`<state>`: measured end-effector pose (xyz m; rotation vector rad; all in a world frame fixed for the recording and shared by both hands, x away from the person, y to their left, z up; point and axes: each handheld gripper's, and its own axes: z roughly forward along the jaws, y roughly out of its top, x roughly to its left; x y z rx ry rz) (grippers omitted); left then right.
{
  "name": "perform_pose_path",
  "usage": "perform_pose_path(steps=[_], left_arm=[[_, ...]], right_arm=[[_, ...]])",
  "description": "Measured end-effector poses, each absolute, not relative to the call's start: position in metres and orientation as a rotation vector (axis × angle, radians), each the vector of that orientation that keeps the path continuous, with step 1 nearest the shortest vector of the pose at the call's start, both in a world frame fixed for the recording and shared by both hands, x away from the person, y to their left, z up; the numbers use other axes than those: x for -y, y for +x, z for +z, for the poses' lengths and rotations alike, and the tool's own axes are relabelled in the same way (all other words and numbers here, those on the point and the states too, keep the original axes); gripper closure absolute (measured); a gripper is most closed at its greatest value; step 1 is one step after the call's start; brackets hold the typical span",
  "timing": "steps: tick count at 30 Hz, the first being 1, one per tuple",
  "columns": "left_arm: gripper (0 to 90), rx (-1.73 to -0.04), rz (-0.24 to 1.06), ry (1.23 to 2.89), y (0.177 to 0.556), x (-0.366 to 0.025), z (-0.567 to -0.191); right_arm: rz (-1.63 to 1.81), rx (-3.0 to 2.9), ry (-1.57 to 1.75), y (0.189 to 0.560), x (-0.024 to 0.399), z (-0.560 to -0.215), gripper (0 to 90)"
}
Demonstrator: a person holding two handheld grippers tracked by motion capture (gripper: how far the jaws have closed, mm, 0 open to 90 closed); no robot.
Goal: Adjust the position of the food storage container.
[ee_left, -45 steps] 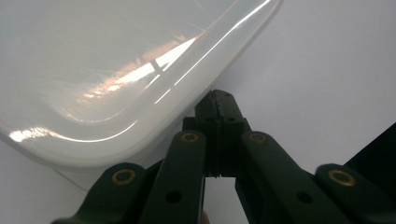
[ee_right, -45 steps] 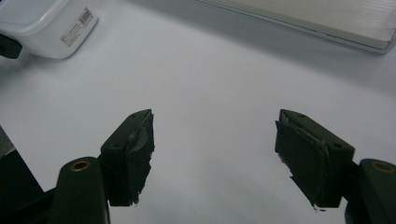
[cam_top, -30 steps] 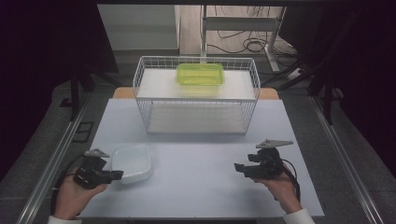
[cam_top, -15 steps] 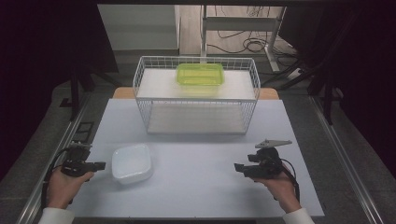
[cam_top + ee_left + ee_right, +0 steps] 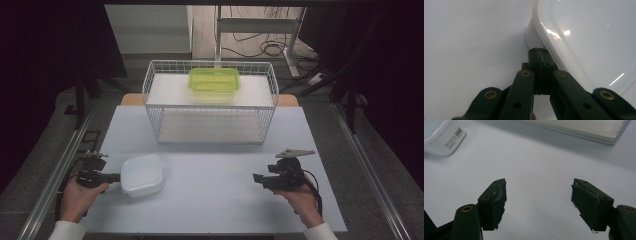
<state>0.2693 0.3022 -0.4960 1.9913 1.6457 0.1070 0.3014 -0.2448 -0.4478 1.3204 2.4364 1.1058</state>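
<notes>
Left gripper (image 5: pixel 539 53) has its jaws pressed together, their tips at the rim of the white translucent plastic container (image 5: pixel 142 173); whether they pinch the lip cannot be told. That container lies near the tabletop's (image 5: pixel 215 200) front left. A pull could slip off the smooth rim. Right gripper (image 5: pixel 539 195) hangs wide open and empty. Behind stands a white wire basket (image 5: pixel 210 102) bearing a green lidded box (image 5: pixel 214 80); cables trail across the dim floor.
</notes>
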Motion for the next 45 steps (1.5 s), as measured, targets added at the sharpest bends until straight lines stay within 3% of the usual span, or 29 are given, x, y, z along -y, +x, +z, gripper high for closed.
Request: perform_pose_path(steps=[12, 45], left_arm=[[90.0, -1.612, 0.074, 1.982, 0.28, -0.282, -0.497], [90.0, -1.387, -0.093, 2.154, 0.31, -0.161, -0.499]], right_arm=[[1.105, -2.43, 1.324, 0.302, 0.244, -0.45, 28.4], [1.113, -2.429, 1.338, 0.302, 0.245, -0.448, 28.5]])
